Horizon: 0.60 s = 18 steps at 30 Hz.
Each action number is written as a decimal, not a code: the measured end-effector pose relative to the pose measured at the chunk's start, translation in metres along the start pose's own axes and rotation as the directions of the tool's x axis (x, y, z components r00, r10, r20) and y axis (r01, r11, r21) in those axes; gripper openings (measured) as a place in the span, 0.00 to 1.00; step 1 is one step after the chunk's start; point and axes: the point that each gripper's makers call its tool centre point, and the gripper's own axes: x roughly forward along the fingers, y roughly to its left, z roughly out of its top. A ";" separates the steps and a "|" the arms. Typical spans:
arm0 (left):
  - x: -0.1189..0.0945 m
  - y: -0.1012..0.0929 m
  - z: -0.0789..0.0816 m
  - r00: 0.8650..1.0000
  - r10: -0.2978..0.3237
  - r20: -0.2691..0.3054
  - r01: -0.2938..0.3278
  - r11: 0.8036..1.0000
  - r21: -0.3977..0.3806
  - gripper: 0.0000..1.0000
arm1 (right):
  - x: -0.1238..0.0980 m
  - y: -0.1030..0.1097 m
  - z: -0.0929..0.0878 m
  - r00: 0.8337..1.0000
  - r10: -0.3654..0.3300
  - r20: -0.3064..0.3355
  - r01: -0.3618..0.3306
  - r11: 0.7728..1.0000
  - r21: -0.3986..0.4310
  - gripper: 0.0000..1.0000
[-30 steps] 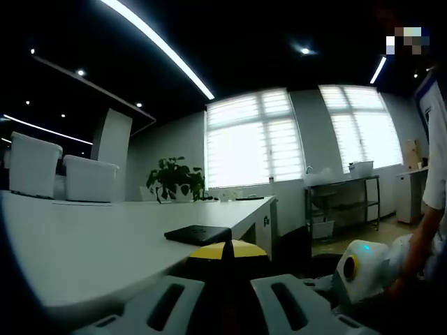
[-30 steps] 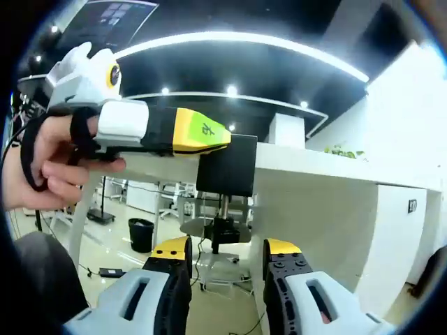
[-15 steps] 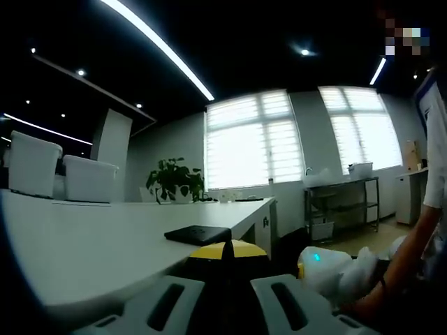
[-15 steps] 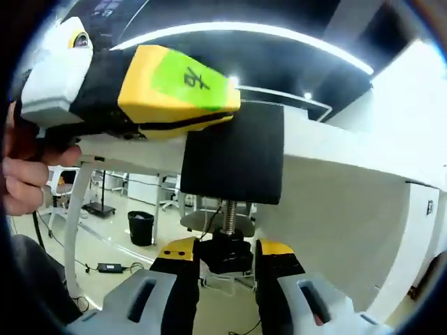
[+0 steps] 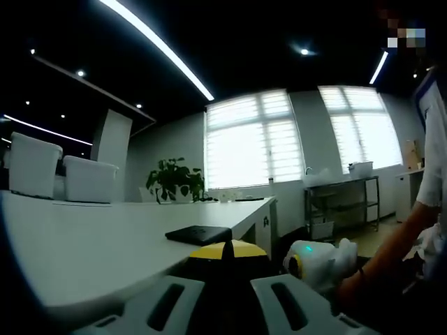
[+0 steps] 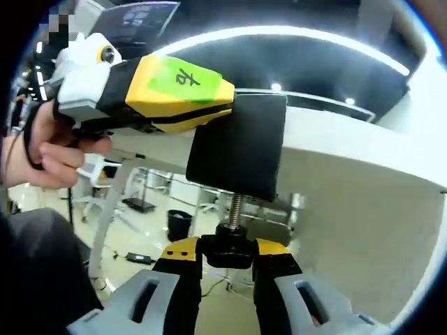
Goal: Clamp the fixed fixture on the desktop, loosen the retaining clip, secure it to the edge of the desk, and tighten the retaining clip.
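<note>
The clamp (image 6: 237,150), a matte black block, sits on the desk (image 6: 349,188) edge. The left gripper (image 6: 227,112) comes in from the left and pinches its upper part between yellow tips. Below, a threaded steel screw (image 6: 236,207) ends in a black knob (image 6: 228,246), squeezed between the right gripper (image 6: 229,252) tips. The knob looks small and smooth: it may slip while turning, and the clamp may twist off the smooth white desk.

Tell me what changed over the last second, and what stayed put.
The right tongs came up under the clamp and closed on its black screw knob. The left tongs stayed clamped on the clamp's body at the desk edge.
</note>
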 end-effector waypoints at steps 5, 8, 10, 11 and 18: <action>0.000 -0.001 0.000 1.000 -0.002 0.004 0.002 1.000 -0.005 0.03 | 0.005 0.012 0.000 0.960 0.280 0.004 -0.280 0.959 0.040 0.27; 0.000 0.000 0.000 1.000 -0.002 0.002 0.002 1.000 -0.003 0.03 | 0.005 0.013 -0.003 0.937 0.348 -0.004 -0.348 0.937 0.040 0.26; 0.000 0.000 0.000 1.000 -0.003 0.003 0.004 1.000 -0.007 0.03 | 0.007 0.013 -0.003 0.932 0.363 -0.018 -0.363 0.932 0.023 0.26; 0.000 0.000 0.000 1.000 -0.004 0.005 0.004 1.000 -0.009 0.03 | 0.008 0.014 -0.003 0.931 0.365 -0.025 -0.365 0.931 0.009 0.26; -0.001 0.000 0.000 1.000 -0.003 0.005 0.003 1.000 -0.006 0.03 | 0.002 0.011 -0.016 0.956 0.291 -0.027 -0.284 0.947 0.151 0.29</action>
